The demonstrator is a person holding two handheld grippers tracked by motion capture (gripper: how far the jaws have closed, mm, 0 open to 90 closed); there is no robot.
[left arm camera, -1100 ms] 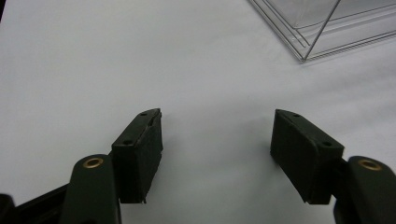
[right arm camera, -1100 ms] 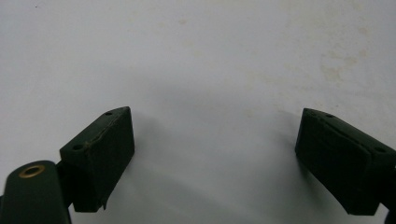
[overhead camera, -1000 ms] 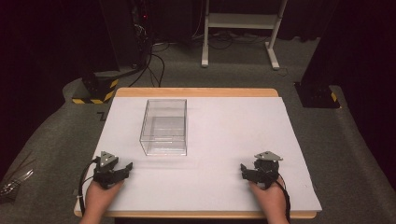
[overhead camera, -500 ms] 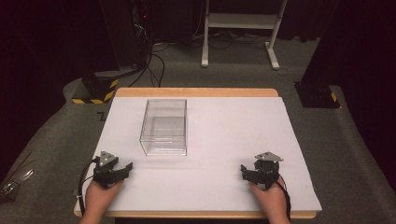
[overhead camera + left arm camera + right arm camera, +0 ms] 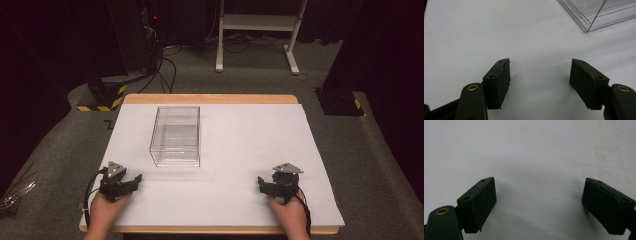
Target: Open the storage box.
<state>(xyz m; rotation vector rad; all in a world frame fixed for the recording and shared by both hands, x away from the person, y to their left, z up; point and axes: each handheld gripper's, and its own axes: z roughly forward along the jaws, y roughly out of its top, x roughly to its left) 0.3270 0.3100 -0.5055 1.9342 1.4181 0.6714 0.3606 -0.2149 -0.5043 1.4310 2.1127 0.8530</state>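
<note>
Both grippers rest low on the white sheet [image 5: 240, 150] near the table's near edge, well apart from each other. From the high view, the left gripper [image 5: 131, 181] sits at the near left corner, held by the person's left hand [image 5: 102, 212], its grey plate on top and its jaws pointing toward the middle of the sheet. Its own view shows the left gripper [image 5: 540, 75] with jaws spread wide, bare white sheet between them and nothing held. The right gripper [image 5: 261, 184] sits at the near right, held by the right hand [image 5: 289, 215], its jaws pointing leftward across the sheet. In its own view the right gripper [image 5: 539, 195] also stands wide, with only the faintly stained sheet between the jaws. A clear box [image 5: 176, 136] stands upright on the sheet, left of centre and farther from the person than either gripper; it looks empty. It is nearer the left gripper, though apart from it, and one corner of the box [image 5: 599, 15] shows at the upper right of the left gripper view. Beyond the wooden table [image 5: 210, 99] lies grey floor with black cables [image 5: 165, 65] and a white stand [image 5: 257, 30].
</note>
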